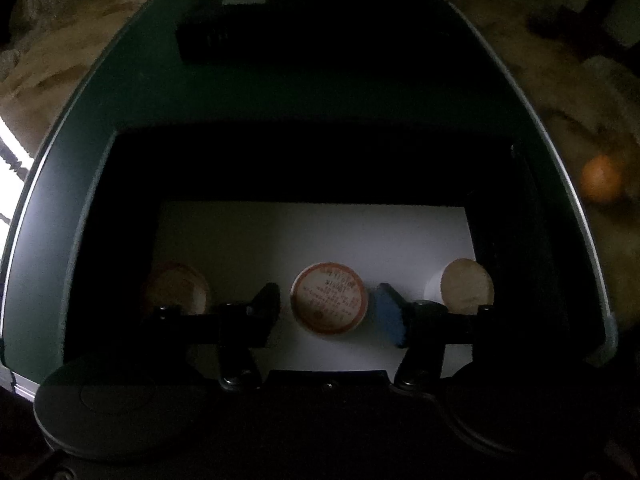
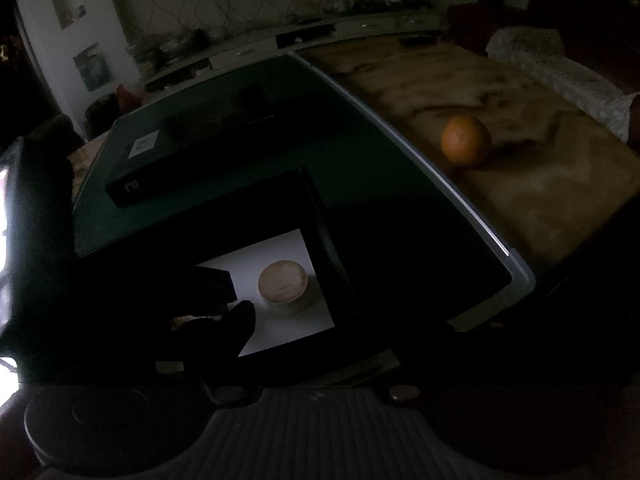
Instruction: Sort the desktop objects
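Observation:
A black-walled box with a white floor (image 1: 320, 232) sits on a dark green mat. In the left wrist view three small round cups stand in it: one at the left (image 1: 176, 288), one with an orange-rimmed printed lid (image 1: 328, 298) in the middle, one with a tan lid (image 1: 466, 286) at the right. My left gripper (image 1: 328, 312) is open, its fingers on either side of the middle cup, with gaps on both sides. In the right wrist view the tan-lidded cup (image 2: 282, 286) shows in the box (image 2: 320, 216). The right gripper's fingers are too dark to make out.
A black rectangular device (image 1: 224, 20) with a white label lies on the far part of the green mat (image 1: 320, 92); it also shows in the right wrist view (image 2: 160, 160). An orange (image 2: 466, 140) rests on the brown tabletop right of the mat. A couch stands beyond.

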A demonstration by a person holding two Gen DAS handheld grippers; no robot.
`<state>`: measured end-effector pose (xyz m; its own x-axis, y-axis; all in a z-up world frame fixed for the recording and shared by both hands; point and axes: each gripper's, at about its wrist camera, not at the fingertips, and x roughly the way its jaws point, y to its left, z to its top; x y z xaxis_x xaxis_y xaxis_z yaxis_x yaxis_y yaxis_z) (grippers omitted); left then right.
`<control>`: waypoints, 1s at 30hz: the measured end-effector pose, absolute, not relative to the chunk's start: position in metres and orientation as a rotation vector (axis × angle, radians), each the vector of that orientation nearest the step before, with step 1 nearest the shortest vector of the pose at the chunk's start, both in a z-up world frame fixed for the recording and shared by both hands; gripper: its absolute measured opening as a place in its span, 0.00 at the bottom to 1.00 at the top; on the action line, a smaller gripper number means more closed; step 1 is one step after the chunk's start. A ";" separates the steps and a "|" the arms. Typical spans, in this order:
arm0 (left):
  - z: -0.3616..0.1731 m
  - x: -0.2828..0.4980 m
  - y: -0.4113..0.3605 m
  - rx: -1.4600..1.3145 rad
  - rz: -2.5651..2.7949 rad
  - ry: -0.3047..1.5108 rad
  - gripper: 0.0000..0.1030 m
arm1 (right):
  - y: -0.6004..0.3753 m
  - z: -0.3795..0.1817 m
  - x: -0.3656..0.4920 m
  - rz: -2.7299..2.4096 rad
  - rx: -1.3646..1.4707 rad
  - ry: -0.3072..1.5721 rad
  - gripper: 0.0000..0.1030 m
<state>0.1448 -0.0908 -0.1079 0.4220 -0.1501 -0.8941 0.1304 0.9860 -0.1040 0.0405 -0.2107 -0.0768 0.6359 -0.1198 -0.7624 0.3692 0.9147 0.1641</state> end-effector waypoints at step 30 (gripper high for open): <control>0.004 0.007 0.035 -0.003 0.030 1.000 0.95 | -0.156 0.025 -0.017 -0.060 0.137 0.867 0.97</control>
